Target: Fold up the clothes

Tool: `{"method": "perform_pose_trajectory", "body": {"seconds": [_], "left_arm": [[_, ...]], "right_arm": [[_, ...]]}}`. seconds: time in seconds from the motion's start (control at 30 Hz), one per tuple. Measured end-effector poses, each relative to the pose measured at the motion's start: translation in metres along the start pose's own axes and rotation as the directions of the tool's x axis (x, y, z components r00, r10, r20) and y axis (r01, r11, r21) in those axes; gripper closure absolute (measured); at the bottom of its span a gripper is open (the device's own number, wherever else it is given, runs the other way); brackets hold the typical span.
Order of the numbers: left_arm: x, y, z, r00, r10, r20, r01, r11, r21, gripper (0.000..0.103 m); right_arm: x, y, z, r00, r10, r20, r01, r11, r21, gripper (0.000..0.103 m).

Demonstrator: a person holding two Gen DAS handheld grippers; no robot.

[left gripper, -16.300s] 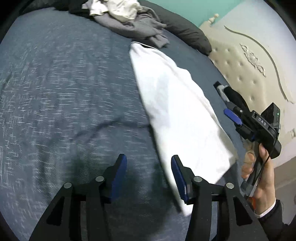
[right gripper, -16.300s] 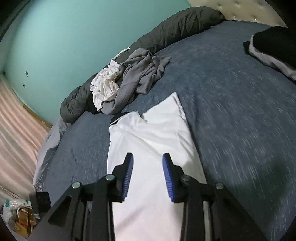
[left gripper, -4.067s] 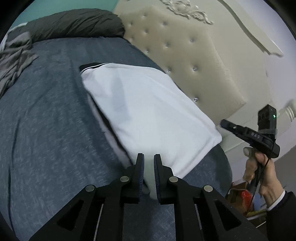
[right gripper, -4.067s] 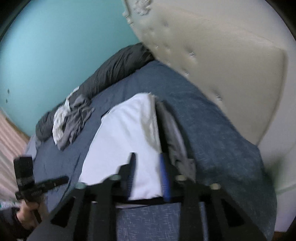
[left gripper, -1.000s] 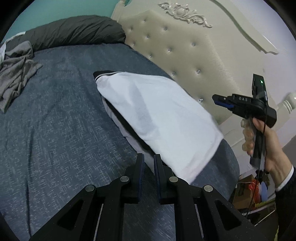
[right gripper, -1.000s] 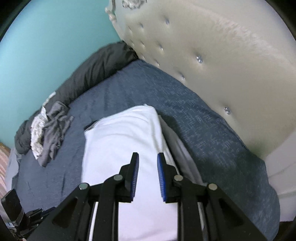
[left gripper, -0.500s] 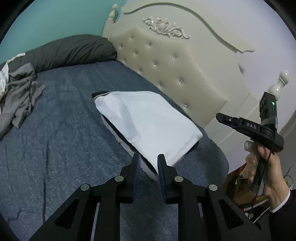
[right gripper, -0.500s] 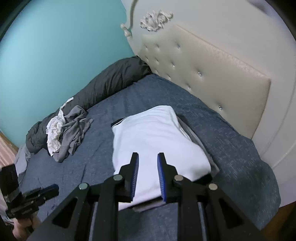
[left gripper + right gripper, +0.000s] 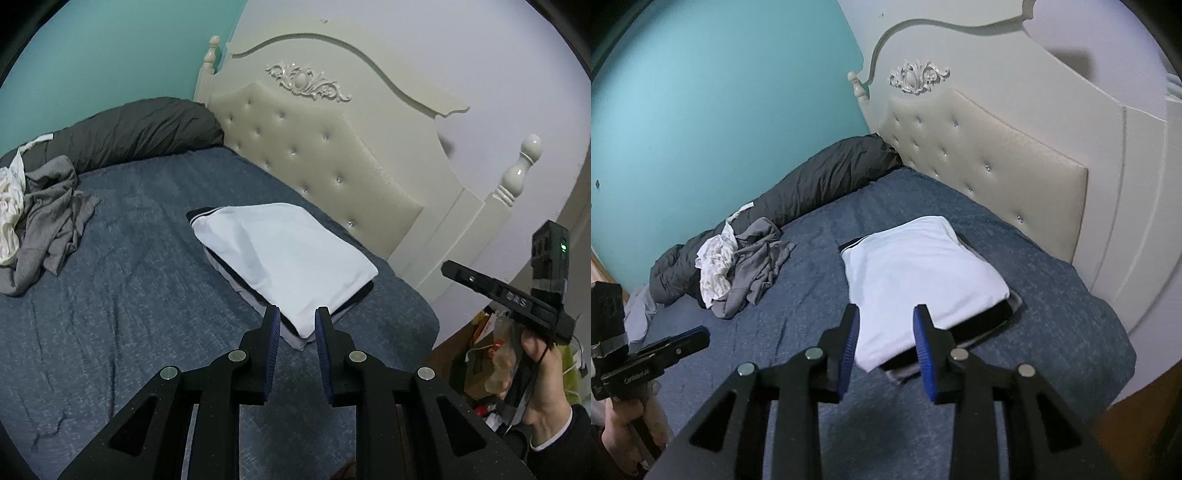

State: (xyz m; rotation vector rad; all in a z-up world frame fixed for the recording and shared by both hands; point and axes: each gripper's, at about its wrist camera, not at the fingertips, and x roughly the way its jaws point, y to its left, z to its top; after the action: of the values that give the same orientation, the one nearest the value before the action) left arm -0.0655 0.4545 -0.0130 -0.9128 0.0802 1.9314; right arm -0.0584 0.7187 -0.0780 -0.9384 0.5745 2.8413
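A folded white shirt (image 9: 284, 254) (image 9: 919, 269) lies flat on a small stack of folded dark and grey clothes (image 9: 982, 325) near the head of the bed. My left gripper (image 9: 295, 314) hovers above and short of the stack's near corner, jaws slightly apart and empty. My right gripper (image 9: 886, 312) hangs over the stack's near edge; its jaws are opening and nothing is between them. Each gripper also shows in the other's view, hand-held off the bed's side: the right gripper (image 9: 498, 291) and the left gripper (image 9: 665, 347).
A heap of unfolded grey and white clothes (image 9: 44, 218) (image 9: 746, 266) lies at the far side of the blue bedspread (image 9: 129, 295). A rolled dark duvet (image 9: 140, 129) runs along the teal wall. The cream tufted headboard (image 9: 314, 158) stands right of the stack.
Both grippers have drawn back and risen away from the white shirt, which now lies still on the stack. The jaws stand wider than a second ago, the right most clearly.
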Motion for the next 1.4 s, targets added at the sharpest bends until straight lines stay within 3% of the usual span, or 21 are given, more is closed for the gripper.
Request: {"method": "perform_pose_trajectory", "body": {"seconds": [0.07,0.1,0.47,0.77,0.9,1.07,1.23,1.4], "left_arm": [[-0.009,0.001,-0.003,1.0,0.004,0.008,-0.004,1.0,0.004,0.08],[-0.013,0.001,-0.005,1.0,0.005,0.012,-0.005,1.0,0.006,0.079],[-0.053,-0.004,-0.023,0.999,0.027,0.043,-0.029,0.998,0.051,0.066],[-0.076,-0.01,-0.032,0.998,0.014,0.055,-0.017,0.998,0.066,0.064],[-0.085,-0.014,-0.037,0.998,0.006,0.066,-0.011,0.997,0.077,0.057],[-0.091,-0.019,-0.044,0.998,0.005,0.067,-0.012,0.995,0.097,0.056],[-0.097,-0.021,-0.051,0.997,0.004,0.075,-0.012,0.994,0.107,0.054],[-0.104,-0.023,-0.059,0.996,0.009,0.087,-0.019,0.993,0.115,0.04]], "right_arm": [[-0.012,0.009,-0.01,1.0,-0.009,0.017,0.01,1.0,-0.016,0.053],[-0.018,0.013,-0.015,1.0,-0.014,0.026,0.014,1.0,-0.021,0.051],[-0.063,0.048,-0.049,0.995,-0.056,0.085,0.058,0.998,-0.028,0.04],[-0.085,0.07,-0.07,0.988,-0.103,0.115,0.109,0.993,-0.045,0.026],[-0.092,0.077,-0.079,0.987,-0.11,0.118,0.116,0.992,-0.046,0.025],[-0.103,0.086,-0.09,0.979,-0.14,0.146,0.15,0.987,-0.063,0.017],[-0.111,0.088,-0.1,0.974,-0.165,0.153,0.175,0.983,-0.052,0.017],[-0.118,0.093,-0.107,0.967,-0.196,0.166,0.209,0.976,-0.068,0.013]]}}
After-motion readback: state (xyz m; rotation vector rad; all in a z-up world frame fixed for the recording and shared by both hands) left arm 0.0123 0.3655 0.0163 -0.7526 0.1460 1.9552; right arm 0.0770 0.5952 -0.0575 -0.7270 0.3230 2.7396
